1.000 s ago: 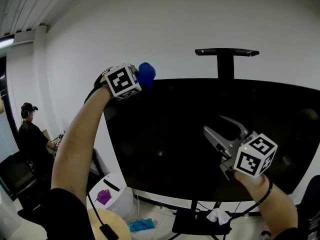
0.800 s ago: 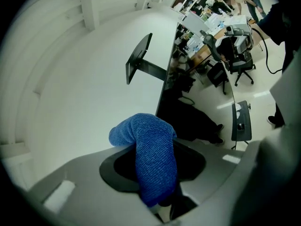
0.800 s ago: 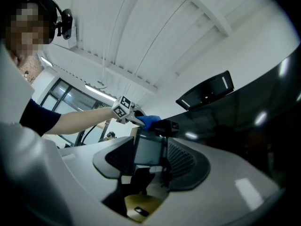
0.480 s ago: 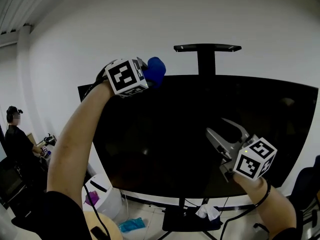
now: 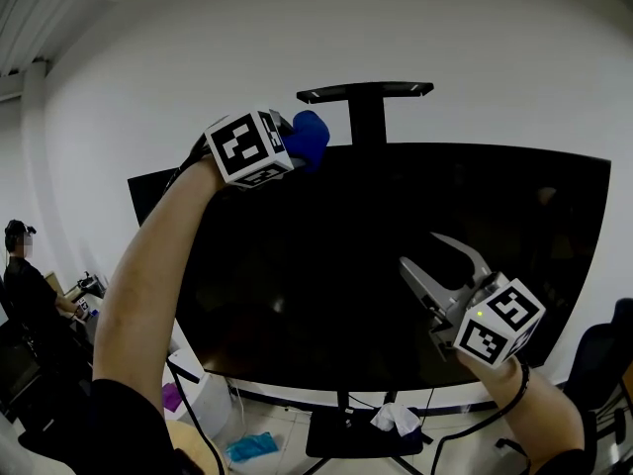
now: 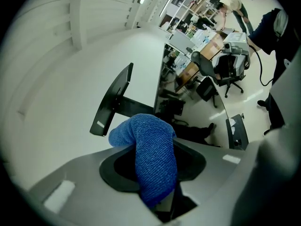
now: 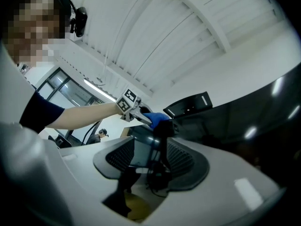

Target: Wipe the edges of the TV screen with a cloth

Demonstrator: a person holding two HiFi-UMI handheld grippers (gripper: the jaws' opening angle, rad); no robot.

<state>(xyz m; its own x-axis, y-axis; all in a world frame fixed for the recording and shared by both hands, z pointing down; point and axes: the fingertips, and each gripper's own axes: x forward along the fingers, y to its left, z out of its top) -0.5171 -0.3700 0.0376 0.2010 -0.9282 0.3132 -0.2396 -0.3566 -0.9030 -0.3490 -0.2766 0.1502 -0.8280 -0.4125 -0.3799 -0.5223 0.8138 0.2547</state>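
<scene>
Left gripper [image 5: 295, 142]: jaws pinched on a blue cloth [image 5: 311, 137], with a wad bulging past the tips. The TV screen [image 5: 396, 265] has its top edge just under that wad; I cannot tell whether they touch.

Right gripper [image 5: 425, 250]: jaws closing with nothing between them. The dark glass is directly ahead of its tips.

Risks (judged):
- Only a narrow fold is held, so drag along the bezel could pull the cloth free.
- Pressing harder could put bare jaw tips on the glass.
- The empty right gripper might bump the panel.

Person [image 5: 22, 280], white wall [image 5: 495, 38], office chair [image 6: 229, 68]
</scene>
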